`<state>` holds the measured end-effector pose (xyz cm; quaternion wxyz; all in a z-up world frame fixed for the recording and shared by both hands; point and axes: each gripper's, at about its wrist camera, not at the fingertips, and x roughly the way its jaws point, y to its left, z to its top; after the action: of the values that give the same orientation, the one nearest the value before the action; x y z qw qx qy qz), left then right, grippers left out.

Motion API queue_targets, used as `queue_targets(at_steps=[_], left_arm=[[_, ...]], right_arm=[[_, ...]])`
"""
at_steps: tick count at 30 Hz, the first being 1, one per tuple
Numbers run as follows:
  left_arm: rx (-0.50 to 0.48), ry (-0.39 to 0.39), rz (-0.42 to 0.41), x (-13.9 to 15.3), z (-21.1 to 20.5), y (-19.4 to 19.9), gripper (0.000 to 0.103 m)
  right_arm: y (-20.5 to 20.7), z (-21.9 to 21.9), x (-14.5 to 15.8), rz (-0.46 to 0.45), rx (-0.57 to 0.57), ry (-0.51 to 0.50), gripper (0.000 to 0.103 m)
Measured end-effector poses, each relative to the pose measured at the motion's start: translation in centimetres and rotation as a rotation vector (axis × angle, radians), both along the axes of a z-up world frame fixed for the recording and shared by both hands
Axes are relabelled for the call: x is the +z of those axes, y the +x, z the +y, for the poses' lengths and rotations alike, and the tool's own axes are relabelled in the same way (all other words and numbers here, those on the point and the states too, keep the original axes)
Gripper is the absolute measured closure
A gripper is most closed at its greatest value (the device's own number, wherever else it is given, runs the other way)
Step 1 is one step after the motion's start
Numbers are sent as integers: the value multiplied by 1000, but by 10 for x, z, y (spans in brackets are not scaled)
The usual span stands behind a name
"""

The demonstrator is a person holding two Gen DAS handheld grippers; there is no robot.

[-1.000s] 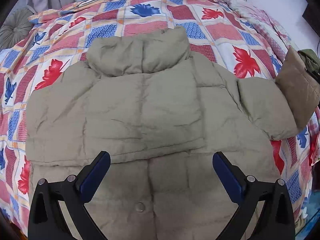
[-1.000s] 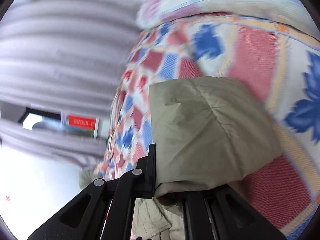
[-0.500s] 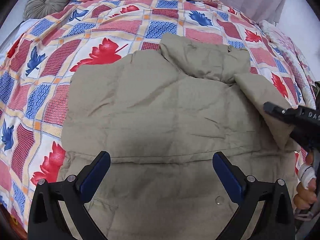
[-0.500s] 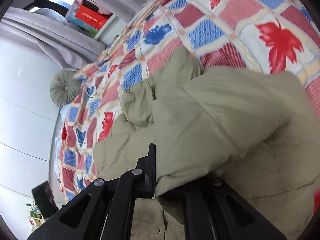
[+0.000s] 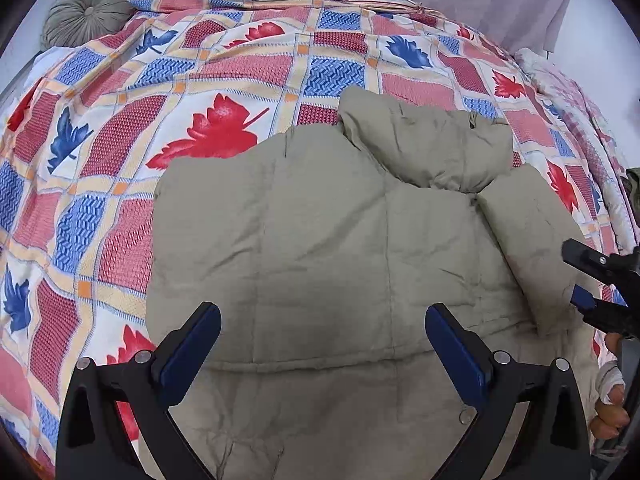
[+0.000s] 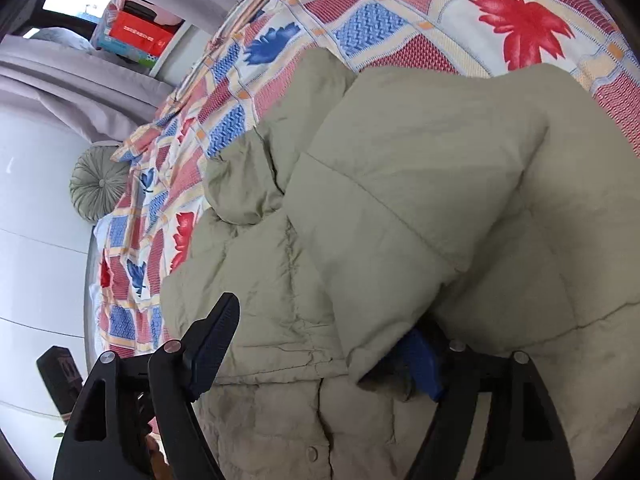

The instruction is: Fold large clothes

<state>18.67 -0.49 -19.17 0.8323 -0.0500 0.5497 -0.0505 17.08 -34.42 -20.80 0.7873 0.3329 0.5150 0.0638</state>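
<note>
Two sleeves folded in, R one just dropping.
Right gripper point(image 6: 320, 344) jaws just opening wide, letting sleeve point(image 6: 420, 184) settle on jacket point(image 5: 320, 240) mid-bed; left gripper point(image 5: 324, 344) hovering wide, empty; should back out w/o snagging cuff.

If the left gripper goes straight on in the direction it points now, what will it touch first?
Most likely the jacket. The left gripper is open and empty, pointing steeply down at the jacket's padded body spread on the bedspread. Nothing else shows in between, though how far it hangs above the fabric is unclear.
</note>
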Motion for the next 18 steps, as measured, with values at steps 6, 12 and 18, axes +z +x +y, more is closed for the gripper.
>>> queue_targets(at_steps=[6,12,18], left_arm=[[-49,7,22,-4,3,12,1],[-76,-52,42,-16,1,-6,1],[-38,-185,9,-4,30,-4,1]], right_arm=[[-24,-45,10,-5,-196,102,23],[-12,-72,-10,20,-374,282,81],[19,-3,29,-89,-90,82,94]])
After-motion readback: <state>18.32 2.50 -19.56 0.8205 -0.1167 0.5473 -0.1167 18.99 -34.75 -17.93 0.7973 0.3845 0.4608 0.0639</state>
